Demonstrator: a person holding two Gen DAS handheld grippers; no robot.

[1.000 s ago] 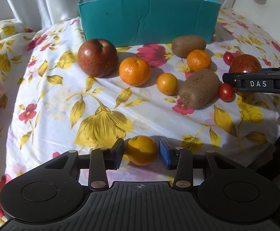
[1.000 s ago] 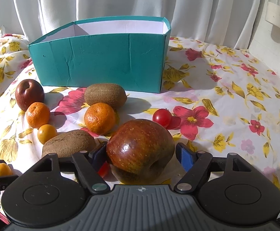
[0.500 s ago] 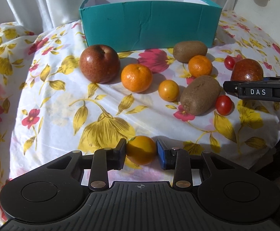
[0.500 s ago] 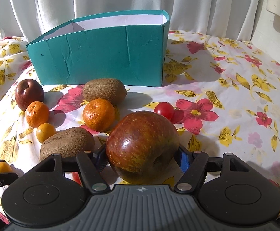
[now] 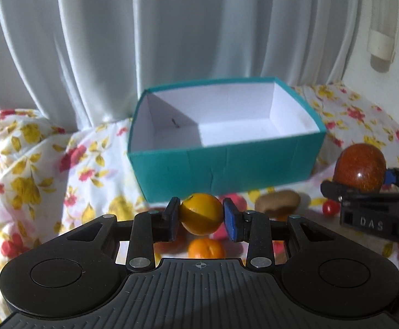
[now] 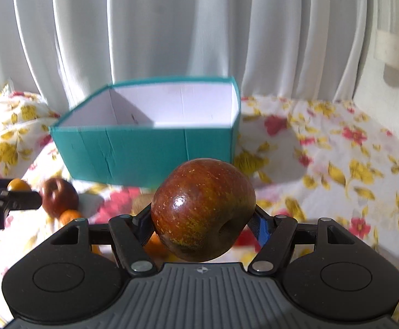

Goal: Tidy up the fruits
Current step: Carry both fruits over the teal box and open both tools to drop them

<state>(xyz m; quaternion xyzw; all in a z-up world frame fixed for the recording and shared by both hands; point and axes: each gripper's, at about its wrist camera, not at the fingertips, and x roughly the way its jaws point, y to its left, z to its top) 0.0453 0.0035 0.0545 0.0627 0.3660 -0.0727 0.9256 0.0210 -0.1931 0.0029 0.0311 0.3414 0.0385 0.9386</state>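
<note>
My left gripper (image 5: 201,215) is shut on a small yellow-orange citrus fruit (image 5: 201,213) and holds it in the air in front of the teal box (image 5: 227,164), whose white inside is empty. My right gripper (image 6: 203,219) is shut on a large red apple (image 6: 203,209), lifted above the cloth in front of the box (image 6: 144,150). The apple and right gripper also show at the right of the left wrist view (image 5: 360,167). The left gripper with its fruit shows at the left edge of the right wrist view (image 6: 18,185).
On the flowered tablecloth (image 5: 34,164) below lie a second red apple (image 6: 58,197), mandarins (image 5: 206,248), a kiwi (image 5: 277,203) and a cherry tomato (image 5: 331,207). White curtains (image 5: 172,41) hang behind the box. A white wall (image 6: 391,82) stands at the right.
Both grippers have risen from the cloth with their fruit and moved toward the box. The box's inside has come into view.
</note>
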